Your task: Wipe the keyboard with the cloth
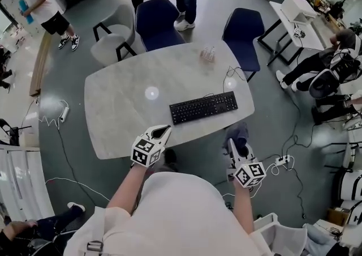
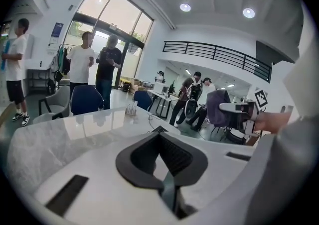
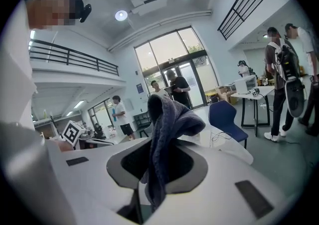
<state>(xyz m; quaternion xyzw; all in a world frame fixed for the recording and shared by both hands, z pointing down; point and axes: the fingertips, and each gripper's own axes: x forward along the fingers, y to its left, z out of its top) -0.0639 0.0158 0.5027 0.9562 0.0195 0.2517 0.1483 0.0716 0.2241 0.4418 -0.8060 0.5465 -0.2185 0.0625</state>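
1. The black keyboard (image 1: 203, 107) lies flat on the pale marble-look surface (image 1: 121, 107), in its near right part. It sits slightly askew, with its right end farther from the near edge than its left end.
2. A thin cable (image 1: 228, 73) loops on the surface behind the keyboard, toward the far right corner.
3. The left gripper (image 1: 162, 131) is held over the near edge of the surface, just beside the keyboard's near left corner and apart from it. In the left gripper view its jaws are closed together with nothing between them. Whether its tips touch the surface is hard to tell from the head view.
4. The right gripper (image 1: 233, 143) is off the surface, beyond its near right corner and over the grey floor.
5. The right gripper's jaws are clamped on the cloth (image 3: 167, 134), a dark blue-grey piece of towelling. In the right gripper view a fold stands up above the jaws and flops toward the right, while the lower end hangs down between them.
6. The cloth is clear of the keyboard and of the surface; it touches only the right gripper.
7. A small clear object (image 1: 208, 54) stands at the far edge of the surface, well apart from the keyboard.
8. Two dark blue chairs (image 1: 158, 20) are pushed up along the far edge, and a grey chair (image 1: 113, 37) stands by the far left corner.
9. Several people stand or sit on the floor around the surface, none of them touching it.
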